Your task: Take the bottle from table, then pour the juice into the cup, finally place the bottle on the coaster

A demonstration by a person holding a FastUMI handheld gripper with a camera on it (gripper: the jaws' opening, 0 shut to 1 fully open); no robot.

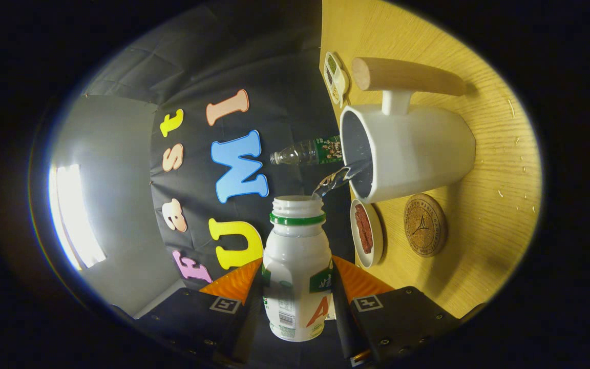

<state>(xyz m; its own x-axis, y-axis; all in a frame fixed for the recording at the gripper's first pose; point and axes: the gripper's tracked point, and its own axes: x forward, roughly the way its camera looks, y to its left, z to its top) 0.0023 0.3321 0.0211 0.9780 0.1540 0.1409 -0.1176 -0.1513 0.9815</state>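
Nearest the camera, the claw (297, 294) is clamped on a small white plastic bottle with a green neck ring and a green-and-white label (295, 271), one finger pressing on each side of its body. The bottle's cap is off, and its open mouth points ahead toward a tall white ceramic cup with a rounded wooden handle (407, 148) that stands on the light wood-grain worktop (500, 169); the view is rolled, so the worktop appears as an upright plane on one side. A thin clear stream of liquid (338, 179) runs from the bottle's mouth into the open top of the cup. Just beside the cup, nearer the claw, lies a round cork coaster with a dark printed emblem (424, 224), bare on top. Next to the coaster, at the worktop's edge, sits a small white dish holding something reddish-brown (366, 233). Beyond the cup's rim a clear plastic bottle with a green label (308, 152) shows, partly hidden by the cup. Past the handle, a small white item with green patches (335, 77) rests on the worktop; what it is cannot be made out.
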